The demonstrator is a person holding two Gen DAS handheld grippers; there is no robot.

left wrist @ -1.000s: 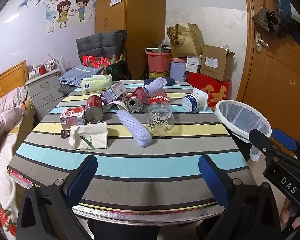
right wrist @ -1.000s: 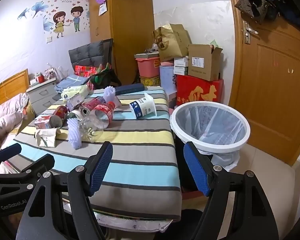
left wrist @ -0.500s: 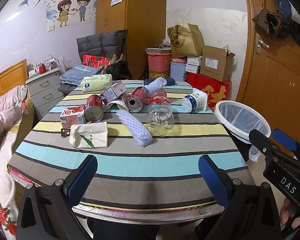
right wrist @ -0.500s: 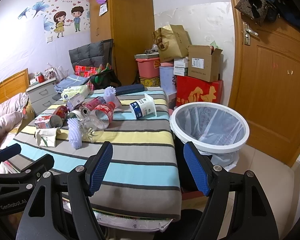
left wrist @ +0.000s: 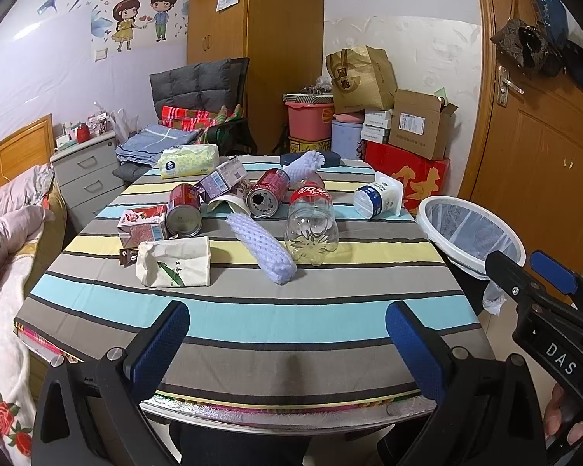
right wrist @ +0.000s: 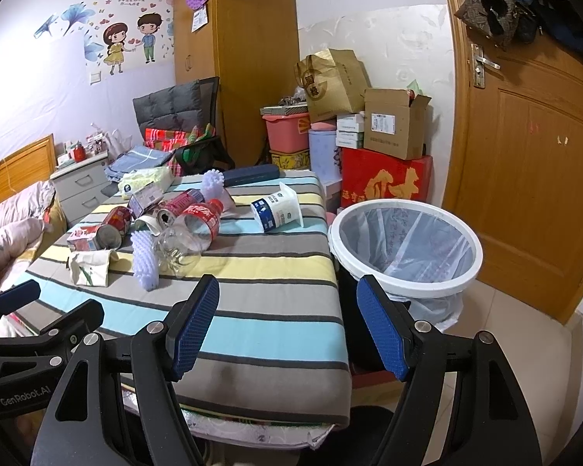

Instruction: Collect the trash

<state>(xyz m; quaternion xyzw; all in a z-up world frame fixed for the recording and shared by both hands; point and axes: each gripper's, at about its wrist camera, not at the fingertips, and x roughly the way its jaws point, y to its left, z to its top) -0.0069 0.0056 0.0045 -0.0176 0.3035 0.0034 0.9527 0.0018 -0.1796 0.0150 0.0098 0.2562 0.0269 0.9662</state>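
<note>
While both tongs hang back at the near edge of the striped-cloth bench [left wrist: 291, 322], nothing has yet been picked up. The left tongs [left wrist: 287, 334] stand wide and empty, and so do the right tongs [right wrist: 287, 322], which sit nearer the white-rimmed, bag-lined waste bin [right wrist: 404, 283] just off the bench's right side.

The trash lies in a cluster across the middle and far part of the bench, well ahead of both tongs. Closest to the left tongs is the cream paper tissue packet [left wrist: 173, 261]; just right of it lies the lilac foam-net sleeve [left wrist: 261, 247], its long axis running diagonally away to the left. The clear plastic bottle with the red label [left wrist: 311, 225] lies base-first toward the tongs, touching or just beside the sleeve. The red drink cans [left wrist: 184, 211] lie further back.

Open cloth between the tongs and the cluster probably allows a straight approach.
</note>
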